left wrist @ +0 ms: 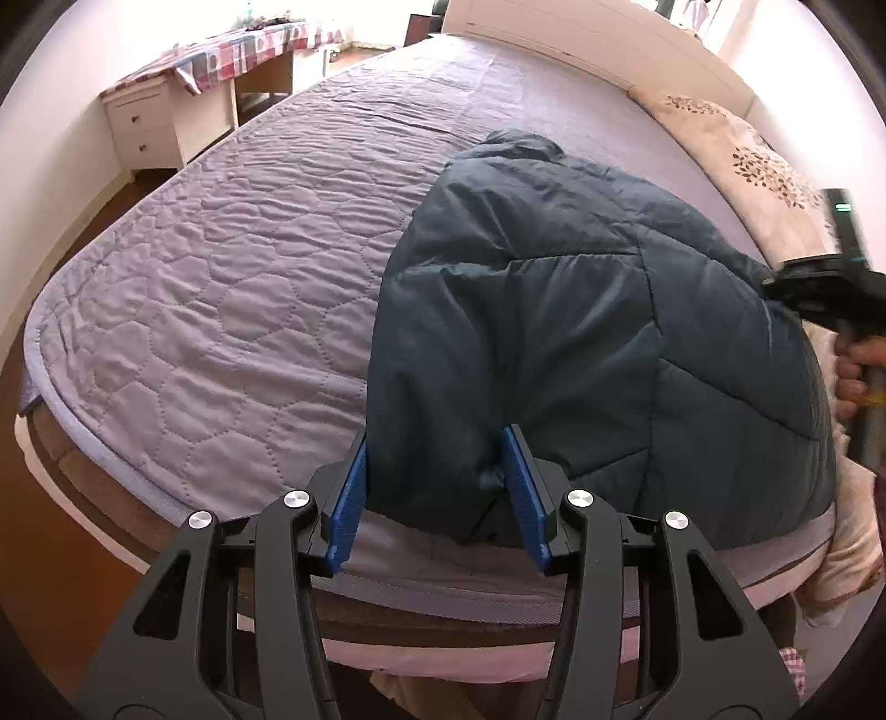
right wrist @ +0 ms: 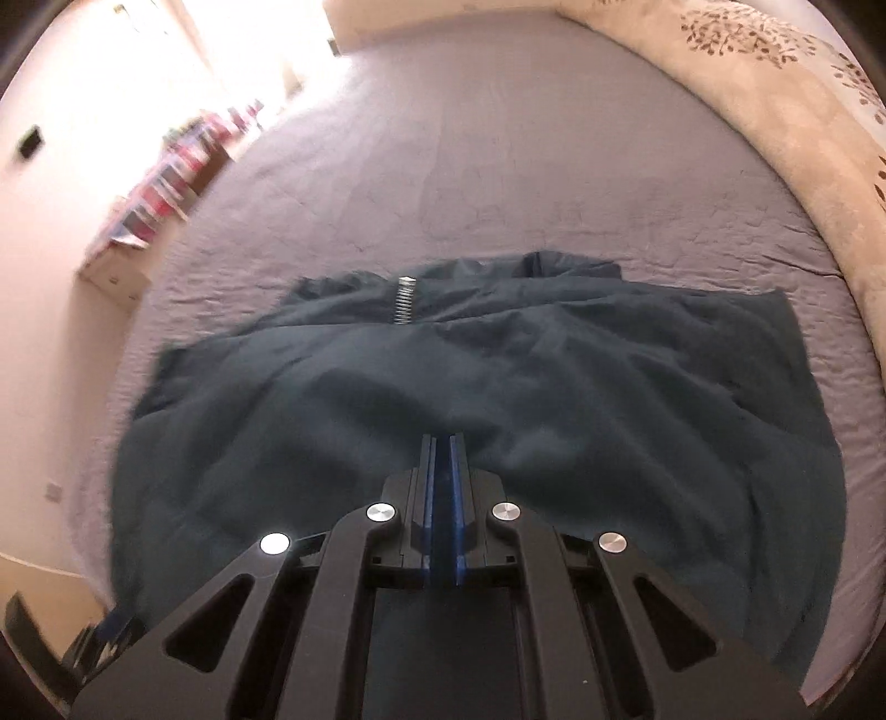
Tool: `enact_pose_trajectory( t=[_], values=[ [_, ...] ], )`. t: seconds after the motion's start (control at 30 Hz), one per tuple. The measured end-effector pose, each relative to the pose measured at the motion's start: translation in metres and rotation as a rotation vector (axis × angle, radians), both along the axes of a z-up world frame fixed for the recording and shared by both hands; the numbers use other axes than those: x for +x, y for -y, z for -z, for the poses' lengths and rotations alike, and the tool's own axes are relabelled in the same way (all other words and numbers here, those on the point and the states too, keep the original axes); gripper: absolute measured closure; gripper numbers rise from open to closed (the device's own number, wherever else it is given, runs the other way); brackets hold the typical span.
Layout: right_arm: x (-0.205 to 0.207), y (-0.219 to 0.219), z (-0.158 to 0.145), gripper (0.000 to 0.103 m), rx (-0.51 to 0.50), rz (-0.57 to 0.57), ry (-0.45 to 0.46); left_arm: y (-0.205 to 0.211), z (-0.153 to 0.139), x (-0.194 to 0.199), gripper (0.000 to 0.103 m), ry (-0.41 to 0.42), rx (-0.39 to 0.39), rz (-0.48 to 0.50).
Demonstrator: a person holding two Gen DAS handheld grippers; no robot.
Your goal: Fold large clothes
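A dark teal quilted padded jacket (left wrist: 581, 310) lies spread across the near half of a bed covered by a lilac quilted bedspread (left wrist: 221, 266), its hem at the mattress edge and its collar end pointing toward the headboard. The shell is puffy and slightly shiny, stitched into broad angled panels, with a short silver zip section (right wrist: 403, 299) showing near the collar in the right wrist view.

The left claw (left wrist: 437, 487) stands with its blue pads apart around a thick bunch of the jacket's near left corner; fabric fills the gap between them, and both pads appear to press on it. The right claw (right wrist: 443, 476) has its pads drawn together above the middle of the hem, and whether a thin layer of fabric is pinched there cannot be told from the blurred view.

The step in hand looks like carrying one side over toward the centre. Done well, it probably calls for a firm bite through all the padded layers, a low lift so the slippery shell does not drag the rest, and a straight fold line.

A cream leaf-print duvet (left wrist: 742, 160) lies along the far side; a checked-cloth worktop (left wrist: 243, 50) stands by the wall.
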State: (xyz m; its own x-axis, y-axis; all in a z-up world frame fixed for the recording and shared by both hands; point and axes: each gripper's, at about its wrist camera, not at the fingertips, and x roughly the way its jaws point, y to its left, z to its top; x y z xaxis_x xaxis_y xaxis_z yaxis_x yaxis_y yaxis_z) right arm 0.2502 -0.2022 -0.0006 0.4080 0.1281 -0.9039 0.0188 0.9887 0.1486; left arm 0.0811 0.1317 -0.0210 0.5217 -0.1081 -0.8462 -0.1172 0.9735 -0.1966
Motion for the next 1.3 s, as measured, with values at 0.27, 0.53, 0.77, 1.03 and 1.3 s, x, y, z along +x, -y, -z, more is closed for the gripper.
enact_pose_trajectory(
  t=[0.27,0.53,0.77,1.03,1.3],
  values=[
    [0.014,-0.006,0.055,0.101,-0.057,-0.032,-0.072,0.004,0.001,0.003,0.055,0.019,0.012,0.020],
    [0.004,0.000,0.051,0.103,-0.050,-0.033,-0.041,-0.020,-0.021,-0.021,0.043,0.070,-0.168,-0.045],
    [-0.047,-0.001,-0.012,0.098,0.030,-0.065,0.132,-0.018,-0.018,-0.033,0.042,0.045,-0.161,-0.057],
    [-0.099,-0.025,0.031,0.103,0.021,-0.193,-0.032,-0.005,-0.011,-0.035,0.031,0.009,-0.239,-0.053],
    [-0.093,-0.025,0.056,0.103,-0.012,-0.163,-0.025,-0.021,0.018,-0.027,0.011,-0.043,-0.521,-0.154]
  ],
)
